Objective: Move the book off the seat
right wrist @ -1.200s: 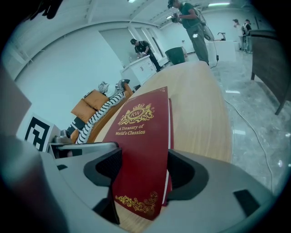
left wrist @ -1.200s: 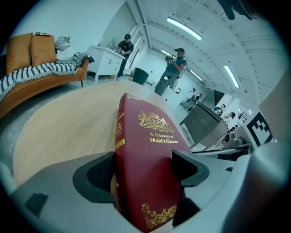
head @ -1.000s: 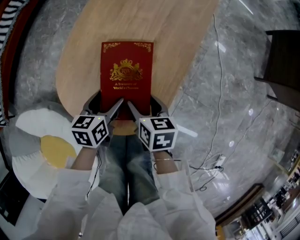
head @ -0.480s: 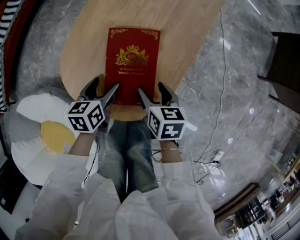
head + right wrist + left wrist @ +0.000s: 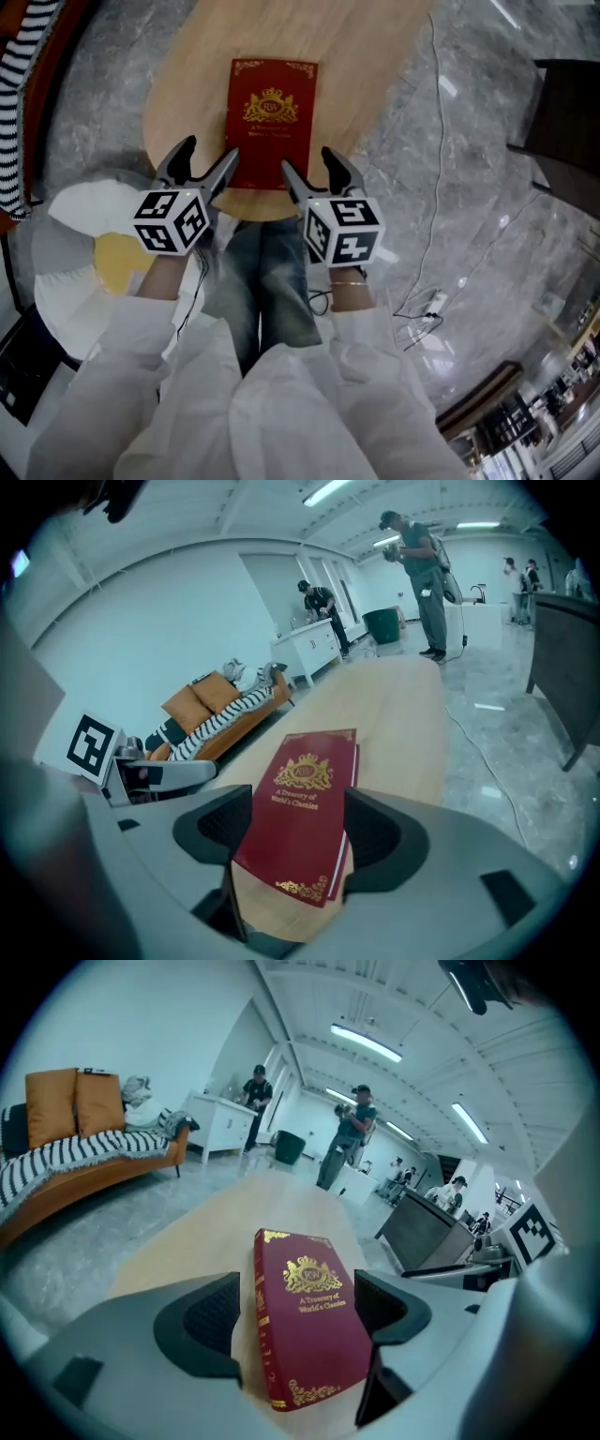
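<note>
red hardcover book with a gold crest and gold lettering lies flat, cover up, on the light wooden oval tabletop, its near short edge close to the rounded end of the wood nearest you. your left gripper hovers at the book's near left corner and your right gripper at its near right corner, side by side and both pointing away from you. each has its jaws spread wide and holds nothing. in both gripper views the book's near end shows in the gap between the dark pads, but neither pair closes on it. whether any fingertip touches the cover, you cannot tell from these views. on your left, beside the tabletop, sits a white round pad with a yellow middle. a thin pale cable runs across the grey marbled floor on your right.
</note>
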